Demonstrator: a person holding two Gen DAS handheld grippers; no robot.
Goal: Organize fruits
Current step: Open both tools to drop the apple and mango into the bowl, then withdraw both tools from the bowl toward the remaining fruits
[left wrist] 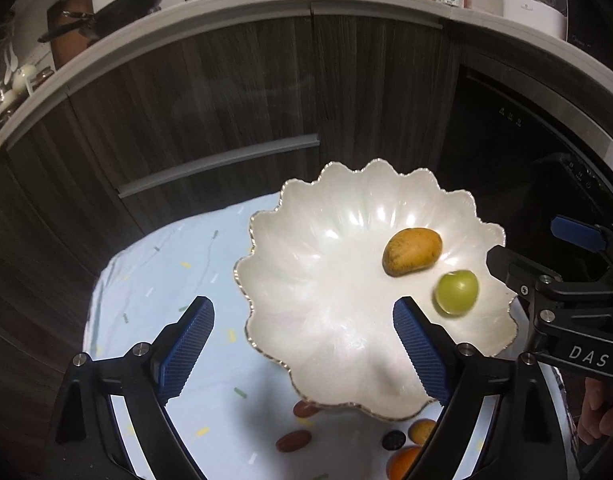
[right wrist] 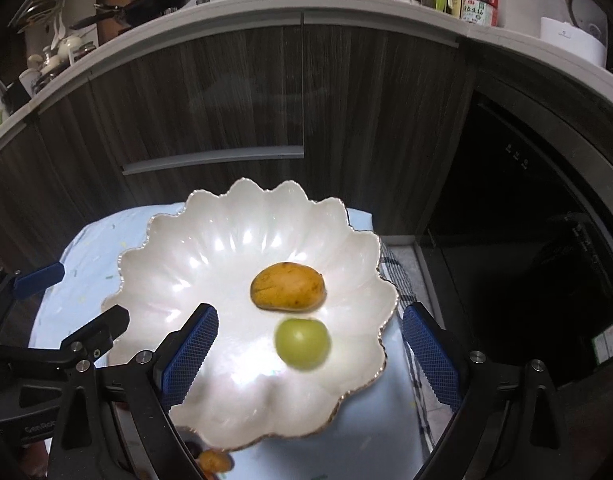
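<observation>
Holding both tongs (left wrist: 304, 344) (right wrist: 310, 354) wide and empty, lower them squarely around a loose fruit (left wrist: 293, 440) beside the bowl (left wrist: 306, 240).

- The left claw (left wrist: 304, 346) stands wide apart with nothing between its blue pads (left wrist: 186, 348).
- A scalloped white bowl (left wrist: 306, 280) holds a yellow mango (left wrist: 412, 257) and, just beside it, a green fruit (left wrist: 457, 292).
- Small fruits (left wrist: 293, 440) lie on the pale cloth (left wrist: 154, 280) near the bowl.
- The right claw (left wrist: 546, 264) shows at the right edge.
</observation>
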